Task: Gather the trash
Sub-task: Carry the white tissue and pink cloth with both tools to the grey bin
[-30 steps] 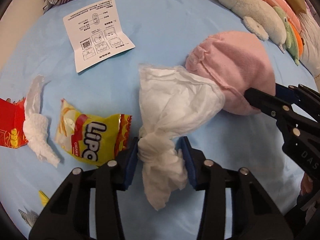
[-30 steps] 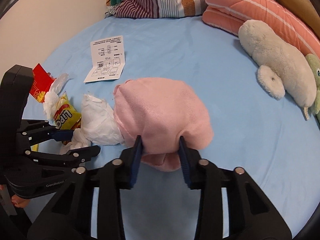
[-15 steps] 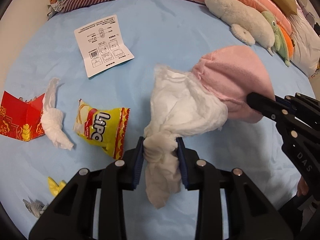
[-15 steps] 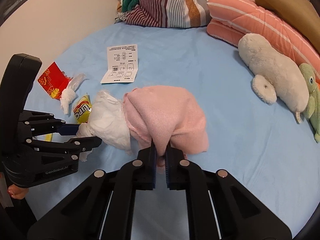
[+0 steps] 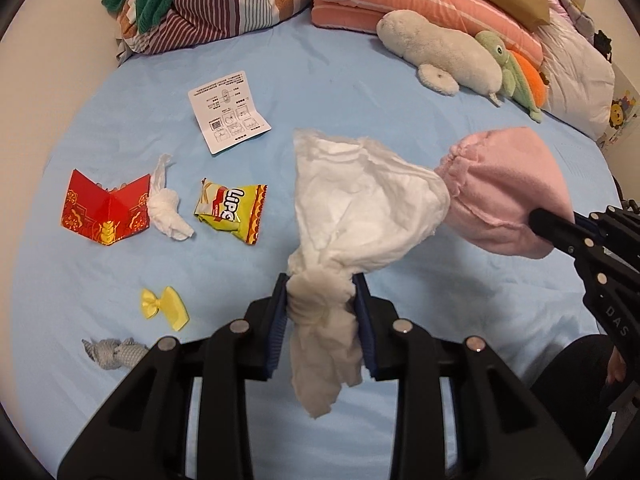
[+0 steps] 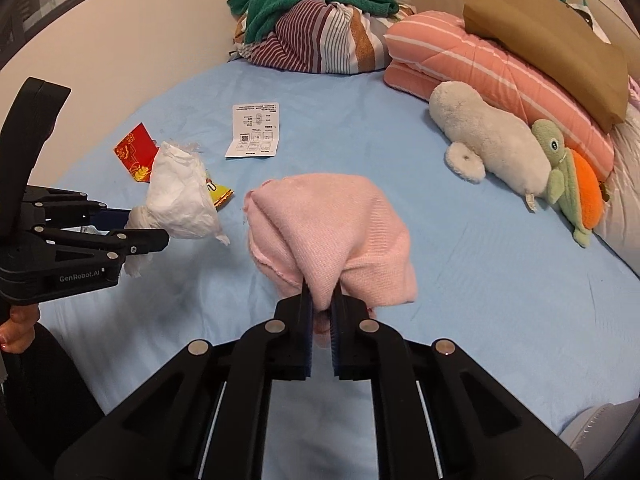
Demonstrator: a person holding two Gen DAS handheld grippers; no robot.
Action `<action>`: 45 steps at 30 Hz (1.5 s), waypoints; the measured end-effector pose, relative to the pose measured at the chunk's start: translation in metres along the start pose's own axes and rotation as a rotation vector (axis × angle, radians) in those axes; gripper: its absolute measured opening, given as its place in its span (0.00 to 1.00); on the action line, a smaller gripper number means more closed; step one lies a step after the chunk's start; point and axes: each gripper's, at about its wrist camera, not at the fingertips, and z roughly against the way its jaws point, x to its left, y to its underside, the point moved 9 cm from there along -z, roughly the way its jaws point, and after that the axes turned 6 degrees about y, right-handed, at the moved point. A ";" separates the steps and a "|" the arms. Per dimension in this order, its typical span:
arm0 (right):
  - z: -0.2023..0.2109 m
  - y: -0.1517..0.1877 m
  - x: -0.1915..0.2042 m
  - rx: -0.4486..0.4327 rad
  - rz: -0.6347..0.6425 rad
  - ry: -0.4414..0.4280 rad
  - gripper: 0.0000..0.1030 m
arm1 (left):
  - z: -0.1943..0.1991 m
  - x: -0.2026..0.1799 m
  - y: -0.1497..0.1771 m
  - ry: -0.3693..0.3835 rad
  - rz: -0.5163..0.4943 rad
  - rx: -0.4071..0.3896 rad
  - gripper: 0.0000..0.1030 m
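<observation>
My left gripper [image 5: 322,294] is shut on a crumpled white tissue [image 5: 360,204] and holds it above the blue bed; it also shows in the right wrist view [image 6: 182,196]. My right gripper [image 6: 321,300] is shut on a pink cloth [image 6: 332,232], lifted off the sheet, just right of the tissue [image 5: 508,184]. On the bed to the left lie a yellow snack wrapper [image 5: 232,210], a twisted tissue [image 5: 166,208], a red envelope [image 5: 106,212] and a printed leaflet [image 5: 228,110].
A yellow bow clip [image 5: 164,306] and a grey knotted piece [image 5: 112,354] lie near the front left. Plush toys [image 6: 488,136], a striped pink quilt [image 6: 500,76] and a clothes pile [image 6: 312,28] line the back and right of the bed.
Both grippers have risen from the bed. The left closed on the white tissue and the right on the pink cloth, and both are lifted, the tissue pulling apart from the cloth.
</observation>
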 end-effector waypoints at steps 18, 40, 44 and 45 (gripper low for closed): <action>0.135 0.065 -0.002 -0.084 -0.023 0.038 0.06 | 0.097 -0.072 0.068 0.000 -0.110 -0.092 0.31; 0.292 0.151 -0.126 -0.137 -0.238 0.255 0.06 | 0.161 -0.257 0.052 0.184 -0.455 -0.146 0.31; 0.327 0.165 -0.160 -0.154 -0.295 0.297 0.06 | 0.175 -0.306 0.043 0.221 -0.537 -0.160 0.31; 0.335 0.169 -0.169 -0.162 -0.312 0.310 0.06 | 0.178 -0.317 0.042 0.227 -0.556 -0.166 0.31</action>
